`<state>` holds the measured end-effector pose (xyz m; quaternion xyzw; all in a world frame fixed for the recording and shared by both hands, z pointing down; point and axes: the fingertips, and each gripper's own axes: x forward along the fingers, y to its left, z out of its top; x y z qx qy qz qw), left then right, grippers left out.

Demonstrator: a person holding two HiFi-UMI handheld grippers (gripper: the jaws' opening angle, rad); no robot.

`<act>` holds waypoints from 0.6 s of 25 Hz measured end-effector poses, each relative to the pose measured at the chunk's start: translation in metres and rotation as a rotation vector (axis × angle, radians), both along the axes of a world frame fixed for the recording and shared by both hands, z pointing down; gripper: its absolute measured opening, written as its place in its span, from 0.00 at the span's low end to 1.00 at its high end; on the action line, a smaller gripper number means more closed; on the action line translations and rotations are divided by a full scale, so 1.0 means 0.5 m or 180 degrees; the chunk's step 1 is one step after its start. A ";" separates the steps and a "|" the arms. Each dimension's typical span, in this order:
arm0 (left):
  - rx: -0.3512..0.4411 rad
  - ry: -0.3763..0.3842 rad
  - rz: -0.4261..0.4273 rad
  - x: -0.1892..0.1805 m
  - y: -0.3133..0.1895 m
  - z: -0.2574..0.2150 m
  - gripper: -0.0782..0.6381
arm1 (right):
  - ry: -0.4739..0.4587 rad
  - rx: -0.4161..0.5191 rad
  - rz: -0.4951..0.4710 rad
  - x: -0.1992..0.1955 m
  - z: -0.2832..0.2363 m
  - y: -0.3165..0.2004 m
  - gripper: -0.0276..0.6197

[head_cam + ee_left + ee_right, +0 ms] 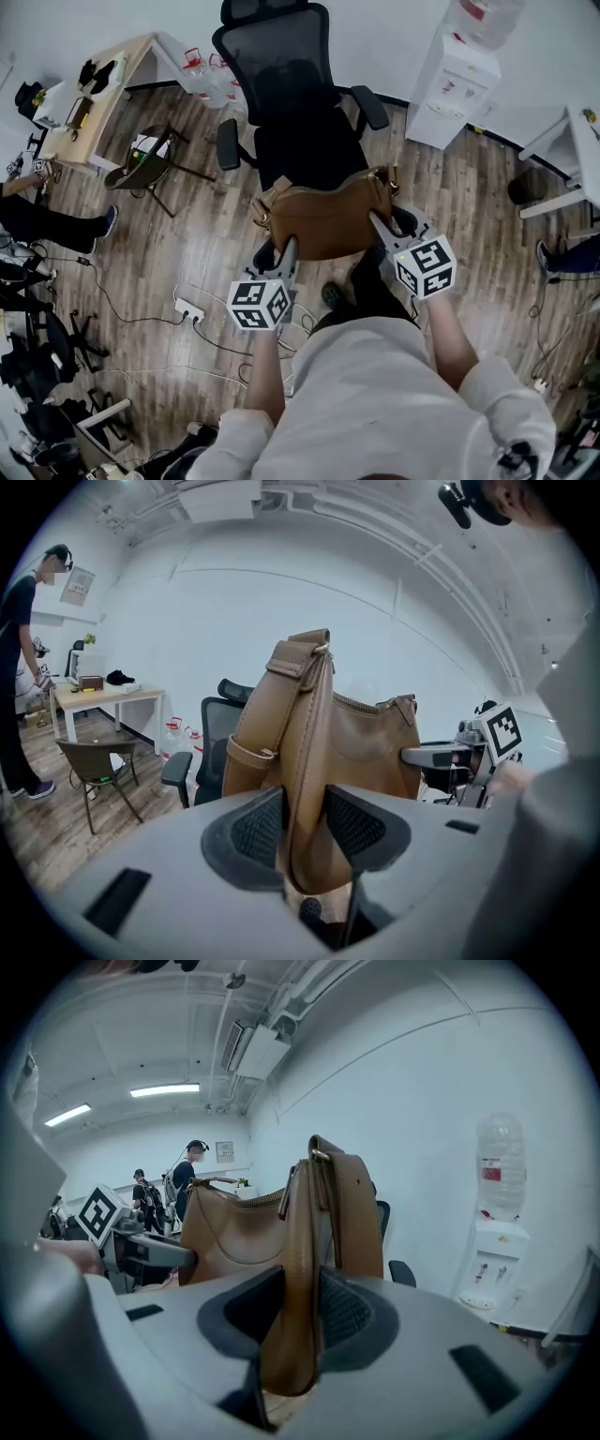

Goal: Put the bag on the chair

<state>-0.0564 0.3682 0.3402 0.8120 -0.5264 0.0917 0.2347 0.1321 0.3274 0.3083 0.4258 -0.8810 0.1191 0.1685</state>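
Observation:
A tan leather bag (323,217) hangs in the air between my two grippers, just in front of the black office chair (305,122) and over the near edge of its seat. My left gripper (289,251) is shut on the bag's left end; in the left gripper view its pads press the bag (319,752) on both sides at the left gripper (305,829). My right gripper (380,225) is shut on the bag's right end, and the right gripper view shows the bag (309,1241) pinched in the right gripper (298,1312). The chair's mesh back stands upright behind the bag.
A water dispenser (457,84) stands right of the chair. A small brown chair (145,164) and a wooden desk (94,98) are at the left, with water jugs (204,75) near the wall. A power strip (190,309) and cables lie on the wood floor. A person (19,658) stands at the far left.

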 end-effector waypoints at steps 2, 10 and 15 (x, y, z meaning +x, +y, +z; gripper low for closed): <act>-0.0035 0.0016 0.0017 -0.003 -0.001 0.004 0.31 | 0.0013 -0.0020 -0.0002 -0.004 0.001 -0.001 0.23; -0.0169 0.0039 0.0032 0.003 -0.021 0.032 0.31 | 0.0042 -0.0177 -0.0062 0.000 0.029 -0.035 0.23; -0.0133 0.0016 0.0012 -0.012 -0.056 0.025 0.31 | 0.0031 -0.0238 -0.0116 -0.014 0.032 -0.078 0.24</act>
